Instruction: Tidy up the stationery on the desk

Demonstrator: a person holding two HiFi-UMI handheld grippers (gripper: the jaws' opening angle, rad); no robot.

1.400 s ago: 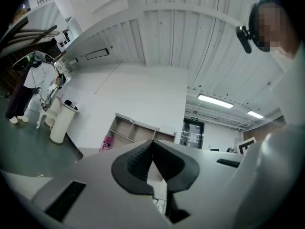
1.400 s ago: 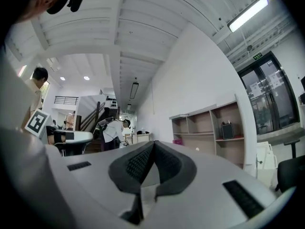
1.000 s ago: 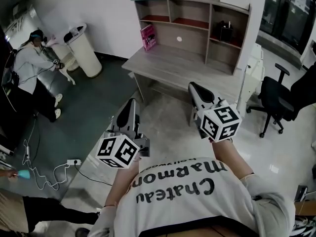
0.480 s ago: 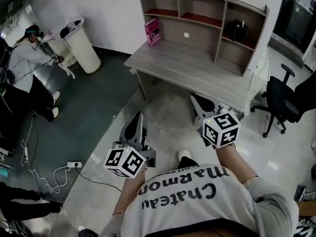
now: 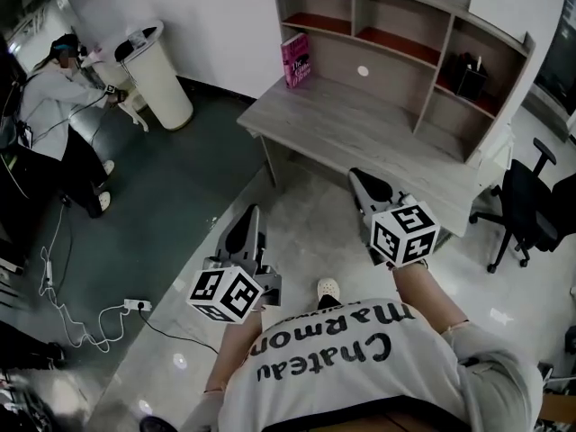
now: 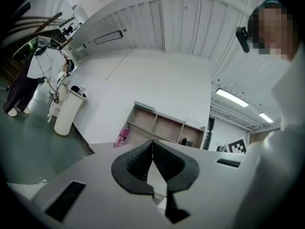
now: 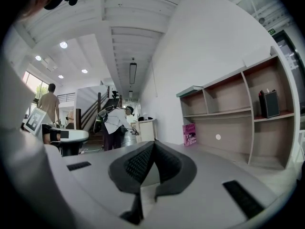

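Pink book (image 5: pixel 297 59), grey wood-grain desk (image 5: pixel 360 124) — red-brown shelf boards (image 5: pixel 400 48), black chair (image 5: pixel 531 214), cream bin (image 5: pixel 162 75)

Shelf unit (image 5: pixel 405 25): top cut off at the 12 o'clock edge. Office chair (image 5: pixel 531 210) at 3 o'clock, cropped by the right edge. Dark box (image 5: pixel 463 75) on the shelf, contents too small to tell. Pink book (image 5: pixel 295 59): title unreadable in head view. Person (image 5: pixel 49 106) at 10 o'clock, handheld gear too small to tell. Wearer's hands hidden behind left gripper (image 5: pixel 248 214) and right gripper (image 5: pixel 358 176); legs hidden under torso except one shoe (image 5: pixel 328 289). Head (image 6: pixel 274 23) at 1 o'clock in left gripper view, mosaicked.
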